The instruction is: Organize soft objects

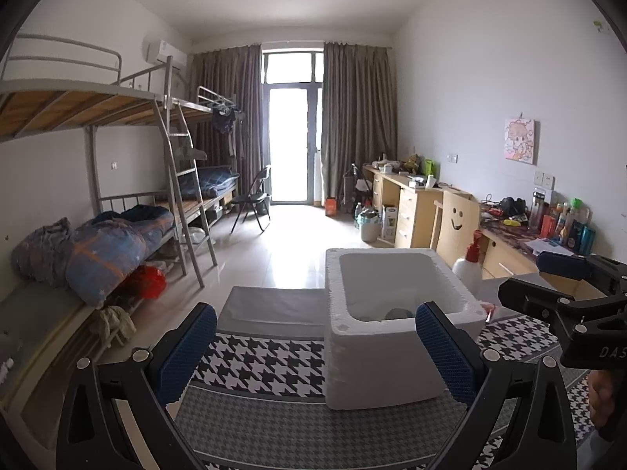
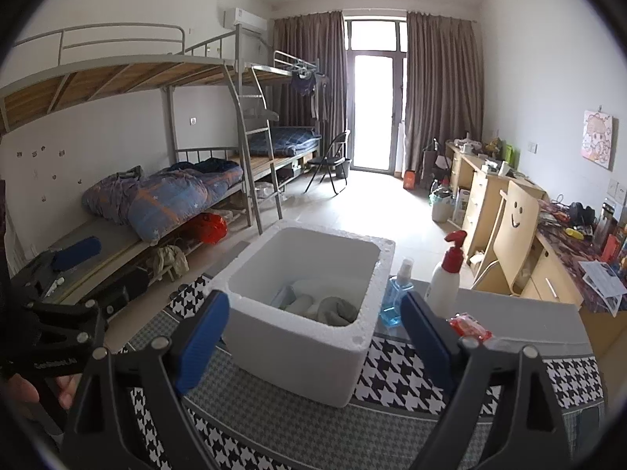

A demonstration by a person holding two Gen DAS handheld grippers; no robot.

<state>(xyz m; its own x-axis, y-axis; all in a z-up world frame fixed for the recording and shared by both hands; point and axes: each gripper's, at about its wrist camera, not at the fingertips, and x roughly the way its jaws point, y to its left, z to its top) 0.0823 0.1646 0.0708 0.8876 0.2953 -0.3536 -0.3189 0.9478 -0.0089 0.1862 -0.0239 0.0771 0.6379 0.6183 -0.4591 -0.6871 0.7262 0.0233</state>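
Note:
A white foam box (image 2: 298, 352) stands on the houndstooth tablecloth (image 2: 392, 384). Inside it lie a grey cloth (image 2: 337, 309) and a pale folded cloth (image 2: 305, 303). My right gripper (image 2: 315, 337) hovers just before the box with its blue pads wide apart and nothing between them. In the left wrist view the same box (image 1: 372, 364) sits ahead and slightly right, with a dark cloth (image 1: 397, 313) peeking over its rim. My left gripper (image 1: 315, 352) is open and empty. Each gripper shows at the edge of the other's view: the right gripper (image 1: 544, 280) and the left gripper (image 2: 94, 274).
Right of the box stand a blue-liquid spray bottle (image 2: 395, 301), a white pump bottle with a red top (image 2: 444, 278) and a red packet (image 2: 470, 329). A bunk bed with a blue quilt (image 2: 164, 196) runs along the left. A smiley-backed chair (image 2: 517, 215) and a cluttered desk are at right.

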